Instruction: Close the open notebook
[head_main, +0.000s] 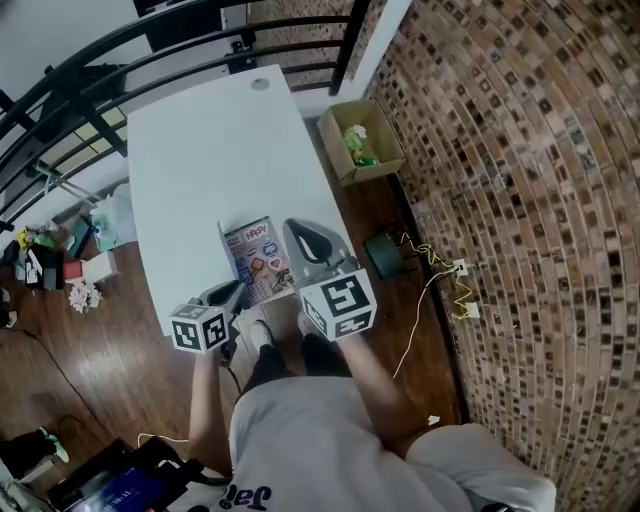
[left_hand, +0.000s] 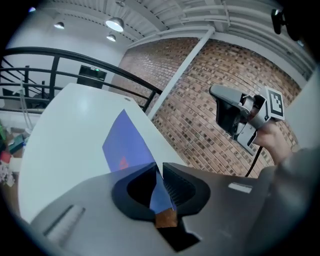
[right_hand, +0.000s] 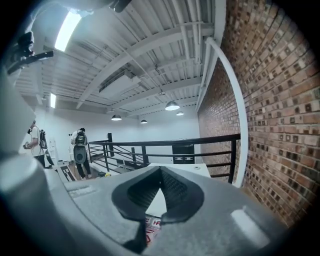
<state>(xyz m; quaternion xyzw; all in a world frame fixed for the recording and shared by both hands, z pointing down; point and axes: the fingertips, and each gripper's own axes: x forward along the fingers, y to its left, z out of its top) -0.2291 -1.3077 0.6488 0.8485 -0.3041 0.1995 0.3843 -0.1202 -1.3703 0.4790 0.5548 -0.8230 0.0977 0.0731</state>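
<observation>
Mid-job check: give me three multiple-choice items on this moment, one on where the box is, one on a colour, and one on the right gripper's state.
1. The box stands:
A on the floor beside the table
B on the table
C on a chair

2. The notebook sheet in the left gripper looks:
A green
B blue
C yellow

3. The right gripper is:
A wide open
B shut on the sheet
C shut and empty

Answers:
1. A: the head view shows it on the wood floor next to the table.
2. B: the left gripper view shows a blue sheet pinched between the jaws.
3. C: the right gripper view shows the tips meeting with nothing between them.
</observation>
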